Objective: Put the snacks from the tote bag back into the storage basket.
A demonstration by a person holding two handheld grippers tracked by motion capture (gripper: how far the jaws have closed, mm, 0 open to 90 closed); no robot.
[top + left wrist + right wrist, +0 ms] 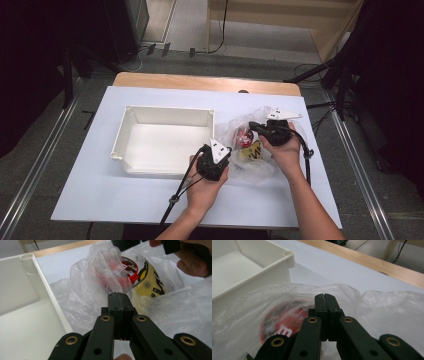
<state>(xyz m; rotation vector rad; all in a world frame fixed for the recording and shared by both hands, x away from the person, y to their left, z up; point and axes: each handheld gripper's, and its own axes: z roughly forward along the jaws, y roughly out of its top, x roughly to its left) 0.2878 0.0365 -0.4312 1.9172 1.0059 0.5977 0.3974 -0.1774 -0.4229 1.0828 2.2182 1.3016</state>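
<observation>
Your left claw (pixel 117 296) and right claw (pixel 324 297) had each pinched the clear plastic bag (pixel 250 165) beside the white bin (pixel 131 112); thin film could tear if pulled apart, spilling the snack packets (pixel 147 282).

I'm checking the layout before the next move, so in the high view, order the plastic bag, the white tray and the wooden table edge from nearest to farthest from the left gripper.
From the left gripper:
1. Plastic bag, just to its right, at the jaws.
2. White tray, to its left; its near rim passes close by.
3. Wooden table edge, along the far side.
</observation>
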